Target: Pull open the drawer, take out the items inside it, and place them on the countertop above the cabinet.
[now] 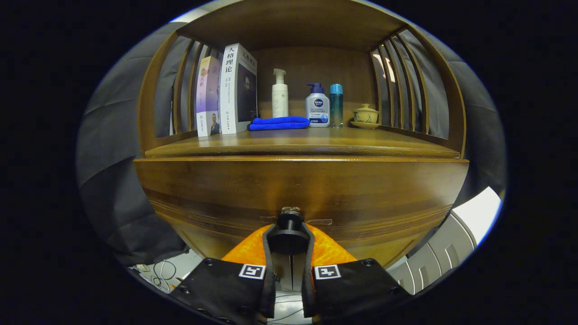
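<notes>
two fingers of the gripper point(289, 241) sit narrow on either side of the knob point(289, 225), which stands out from the drawer point(298, 189) front near its lower edge, at mid-width; both fingers look to press its sides, so i judge it held. as a judgement, the task is at its very start: the drawer front lies flush under the countertop point(298, 143) edge with no gap showing, so the pull has yet to be made, and whatever lies inside is hidden and still to be lifted out and set above. the knob's short stem points straight out of the front toward the camera, along the line of the fingers, so the pull should run back along that same line. the drawer front's long axis runs side to side, parallel with the countertop's front edge. on the countertop, toward its back edge, stand two books point(228, 92) at the left, a folded blue cloth point(279, 123) beside them, a white pump bottle point(280, 95) behind the cloth, a second pump bottle point(317, 108), a teal bottle point(336, 104) just beside it, and a small lidded cup point(365, 115) at the right. the front strip of the countertop lies bare, which leaves room there for the items.
</notes>
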Action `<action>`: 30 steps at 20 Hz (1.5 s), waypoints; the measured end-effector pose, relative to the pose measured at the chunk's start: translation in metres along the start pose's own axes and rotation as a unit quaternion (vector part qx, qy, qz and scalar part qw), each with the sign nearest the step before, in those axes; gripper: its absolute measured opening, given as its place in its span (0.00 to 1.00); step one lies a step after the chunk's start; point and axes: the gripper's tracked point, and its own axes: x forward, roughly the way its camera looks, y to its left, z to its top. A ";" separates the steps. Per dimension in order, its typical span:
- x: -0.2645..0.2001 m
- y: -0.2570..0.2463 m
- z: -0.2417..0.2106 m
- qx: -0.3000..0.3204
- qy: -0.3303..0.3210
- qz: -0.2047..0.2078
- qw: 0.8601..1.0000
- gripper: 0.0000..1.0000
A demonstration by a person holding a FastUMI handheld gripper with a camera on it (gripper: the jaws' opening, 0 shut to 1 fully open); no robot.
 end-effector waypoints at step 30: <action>-0.146 0.026 -0.060 0.002 -0.005 0.031 1.000 0.25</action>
